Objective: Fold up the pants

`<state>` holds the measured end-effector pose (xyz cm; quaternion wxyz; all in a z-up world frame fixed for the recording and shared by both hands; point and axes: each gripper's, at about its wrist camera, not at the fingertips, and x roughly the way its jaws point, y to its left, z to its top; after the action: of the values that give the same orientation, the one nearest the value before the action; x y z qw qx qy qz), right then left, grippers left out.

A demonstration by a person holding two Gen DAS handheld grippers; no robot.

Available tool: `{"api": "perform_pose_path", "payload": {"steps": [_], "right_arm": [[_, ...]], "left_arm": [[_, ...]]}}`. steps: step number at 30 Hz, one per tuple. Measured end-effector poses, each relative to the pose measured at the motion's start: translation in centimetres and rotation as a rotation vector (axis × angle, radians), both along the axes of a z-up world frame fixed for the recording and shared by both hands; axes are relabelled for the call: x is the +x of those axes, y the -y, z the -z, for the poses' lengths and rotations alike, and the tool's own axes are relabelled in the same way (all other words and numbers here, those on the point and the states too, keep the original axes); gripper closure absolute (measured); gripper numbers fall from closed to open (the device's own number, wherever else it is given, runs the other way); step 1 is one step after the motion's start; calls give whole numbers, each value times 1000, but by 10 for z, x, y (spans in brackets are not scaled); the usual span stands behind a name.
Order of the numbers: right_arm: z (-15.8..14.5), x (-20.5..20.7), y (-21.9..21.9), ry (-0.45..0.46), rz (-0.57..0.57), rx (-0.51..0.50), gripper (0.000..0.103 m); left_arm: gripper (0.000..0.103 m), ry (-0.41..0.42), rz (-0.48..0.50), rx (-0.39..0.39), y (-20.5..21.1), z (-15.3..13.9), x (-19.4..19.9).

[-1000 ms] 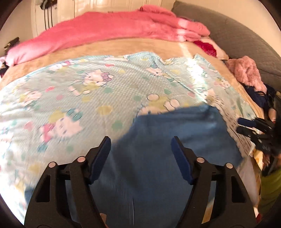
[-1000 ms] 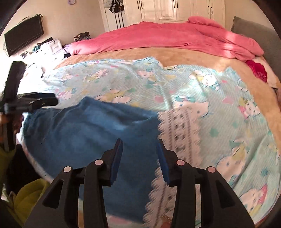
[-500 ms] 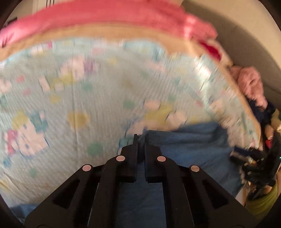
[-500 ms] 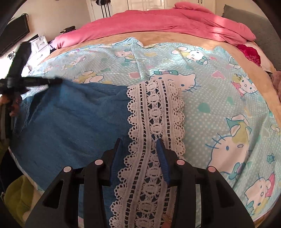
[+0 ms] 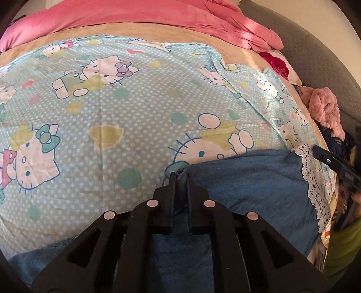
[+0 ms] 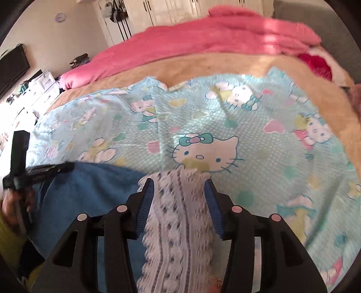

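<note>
Pinching a fold of blue denim, the left gripper (image 5: 180, 178) has its jaws pressed nearly together w/ a ridge of cloth caught between the pads at the far left corner of the pants (image 5: 248, 180). The pants lie at the near edge of the bed, spread flat on the light-blue cartoon-cat sheet (image 5: 135, 101), reaching from the near left to the white lace trim (image 5: 313, 187) at the right edge of that view.

Right gripper (image 6: 179, 182) hangs over the same lace band (image 6: 178, 225) just right of the denim (image 6: 90, 191); its jaws are spread & have just been widening. The lace shows between the blue-padded fingers (image 6: 146, 202), but whether the pads touch it can't be told; nothing is gripped. That view is a bit blurred.

Each gripper shows in the other's view: the right one at the right edge of the left-wrist pic, the left one at the left edge of the right-wrist pic, black arm lying on the denim's far edge.

Far side of the bed: tan blanket (image 5: 158, 31), then a pink duvet (image 5: 135, 13). A fuzzy pink garment (image 5: 325, 108) sits at the right by a grey headboard (image 5: 315, 56). White wardrobe doors (image 6: 180, 11) stand beyond the bed.
</note>
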<state>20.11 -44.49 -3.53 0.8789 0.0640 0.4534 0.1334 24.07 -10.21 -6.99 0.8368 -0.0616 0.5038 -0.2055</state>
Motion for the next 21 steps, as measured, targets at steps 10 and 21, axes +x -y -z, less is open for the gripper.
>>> {"api": "perform_pose_path", "payload": {"steps": [10, 21], "right_arm": [[2, -7, 10, 91, 13, 56, 95], [27, 14, 3, 9, 65, -84, 71]], "left_arm": [[101, 89, -18, 15, -2, -17, -11], [86, 66, -38, 51, -4, -1, -2]]}}
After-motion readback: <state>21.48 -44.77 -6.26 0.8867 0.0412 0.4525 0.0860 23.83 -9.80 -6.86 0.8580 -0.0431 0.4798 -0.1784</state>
